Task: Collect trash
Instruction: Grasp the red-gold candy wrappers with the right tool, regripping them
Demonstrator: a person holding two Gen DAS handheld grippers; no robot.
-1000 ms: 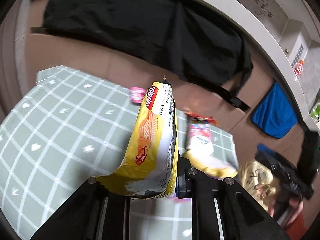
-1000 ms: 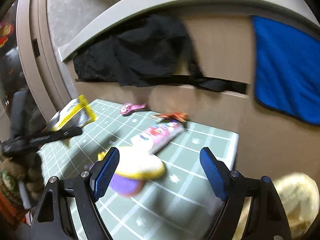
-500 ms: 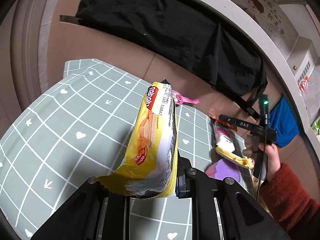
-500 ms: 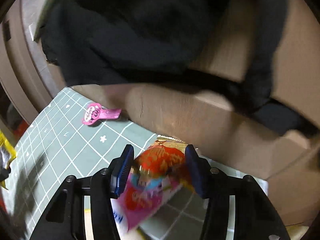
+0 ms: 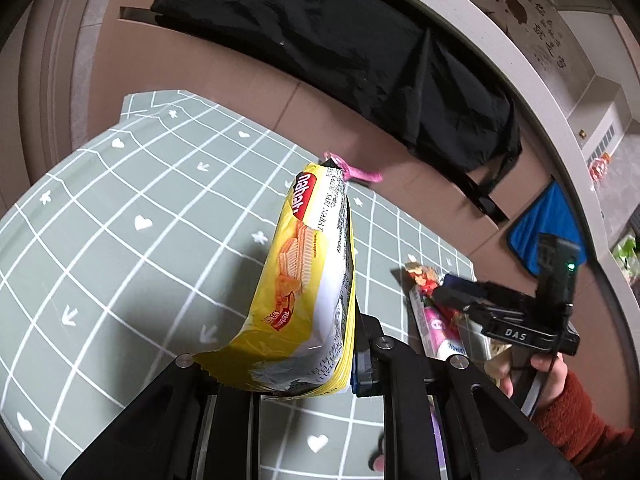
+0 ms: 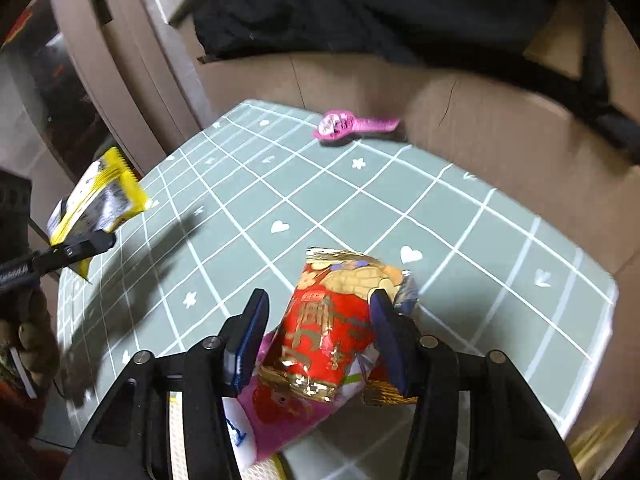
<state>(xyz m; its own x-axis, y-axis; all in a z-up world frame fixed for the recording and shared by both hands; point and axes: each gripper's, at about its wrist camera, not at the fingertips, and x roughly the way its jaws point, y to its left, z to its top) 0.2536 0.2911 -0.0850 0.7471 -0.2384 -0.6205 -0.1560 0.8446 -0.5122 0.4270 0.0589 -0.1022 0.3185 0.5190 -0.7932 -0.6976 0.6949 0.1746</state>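
two grippers are over a green checked tablecloth (image 6: 460, 220). the left gripper (image 5: 304, 380) has its fingers pinched on the bottom edge of a yellow wafer packet (image 5: 308, 280), which stands upright above the cloth. the right gripper (image 6: 320, 336) has its blue-padded fingers (image 6: 250, 336) spread around a red and gold wrapper (image 6: 332, 320), with a gap on the left side. that wrapper lies on a pink packet (image 6: 280, 420) on the cloth. a pink toy watch (image 6: 352, 125) lies near the far edge, beside a cardboard box (image 6: 460, 128) draped with black cloth (image 5: 340, 48)
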